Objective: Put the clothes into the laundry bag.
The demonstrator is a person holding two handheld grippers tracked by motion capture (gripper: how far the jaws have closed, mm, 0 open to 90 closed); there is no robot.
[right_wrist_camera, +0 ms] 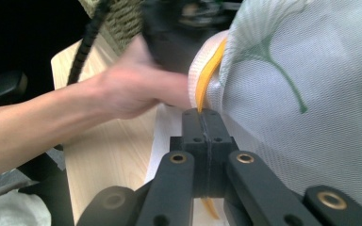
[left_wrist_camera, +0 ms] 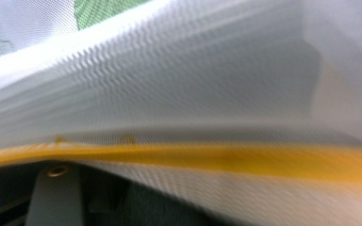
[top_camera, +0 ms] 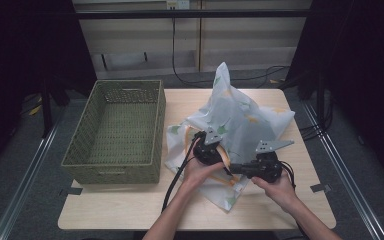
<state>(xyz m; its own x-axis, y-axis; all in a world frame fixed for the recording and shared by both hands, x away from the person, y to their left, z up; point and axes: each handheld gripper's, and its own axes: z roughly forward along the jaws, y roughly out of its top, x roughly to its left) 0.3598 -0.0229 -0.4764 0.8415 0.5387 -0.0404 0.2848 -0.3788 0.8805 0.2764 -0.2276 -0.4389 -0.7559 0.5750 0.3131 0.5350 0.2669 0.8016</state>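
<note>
We see the right gripper clamped on the yellow handle of the mesh bag (mid-table, beside the basket); the left gripper's jaws we cannot tell.

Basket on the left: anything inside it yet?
The green woven basket shows only its bare woven floor. The white mesh bag lies beside it on the table; the bag's contents are hidden.

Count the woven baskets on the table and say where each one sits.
1. The green woven basket sits on the table's left side, beside the white mesh bag. The bag could hide something behind it.
</note>
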